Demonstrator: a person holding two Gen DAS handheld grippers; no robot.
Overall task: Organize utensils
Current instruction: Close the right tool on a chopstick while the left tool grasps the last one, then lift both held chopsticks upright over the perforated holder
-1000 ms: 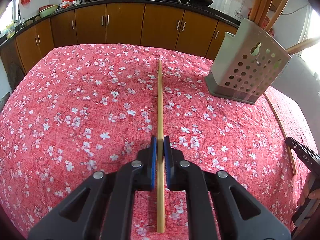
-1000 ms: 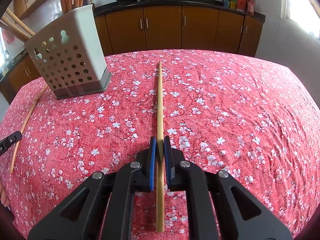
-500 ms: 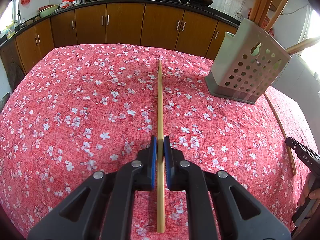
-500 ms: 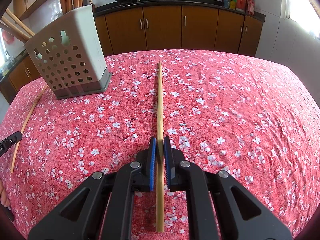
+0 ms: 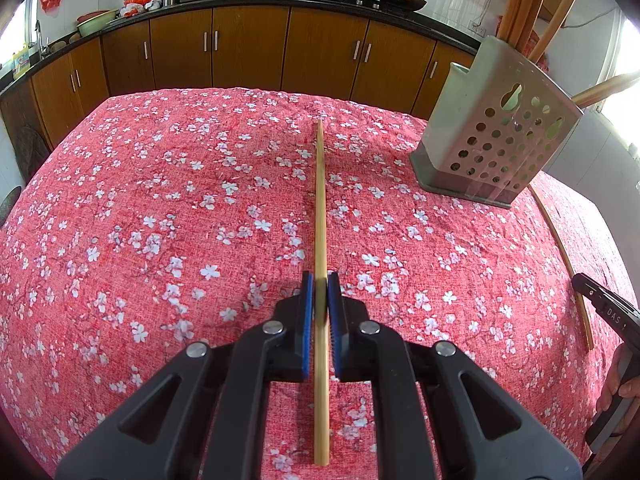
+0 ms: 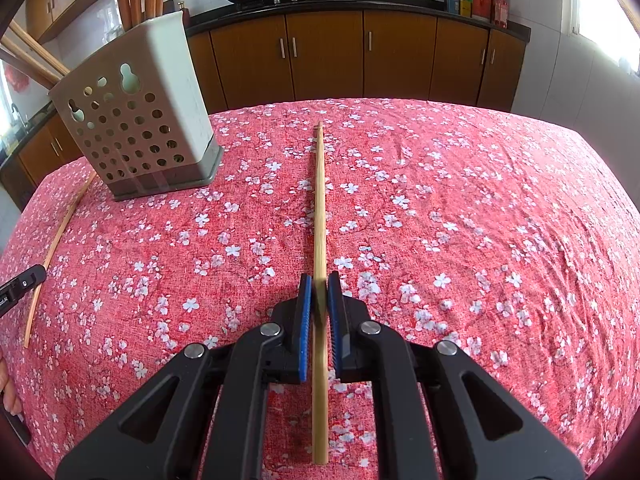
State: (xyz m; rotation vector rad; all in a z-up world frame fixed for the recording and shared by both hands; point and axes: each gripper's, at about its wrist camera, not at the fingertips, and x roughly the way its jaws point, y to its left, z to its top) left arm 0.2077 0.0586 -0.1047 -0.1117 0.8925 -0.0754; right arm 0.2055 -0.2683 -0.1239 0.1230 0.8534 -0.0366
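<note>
- Chopstick (image 5: 320, 208) in the left tongs (image 5: 320, 300): the blue pads are closed on it, and its long axis runs straight along the fingers, the far tip out over the red flowered cloth (image 5: 160, 200) on the counter, the near end behind the pads.
- A second chopstick (image 6: 319, 208) sits the same way in the right tongs (image 6: 319, 300), pads closed on it, tip pointing away and down toward the cloth.
- The holder (image 5: 496, 136), a grey perforated box with several sticks already standing in it, stands on the cloth far and right of the left tongs; in the right view the holder (image 6: 136, 120) is far and left. So it lies between the two hands, neither clearly nearer.
- Its open mouth faces up, so each stick, now slanting down, probably has to swing toward the holder and tip nearer to upright before it can drop in.
- One loose stick (image 5: 560, 256) lies flat on the cloth just beside the holder's near side, between the hands, not yet picked up.
</note>
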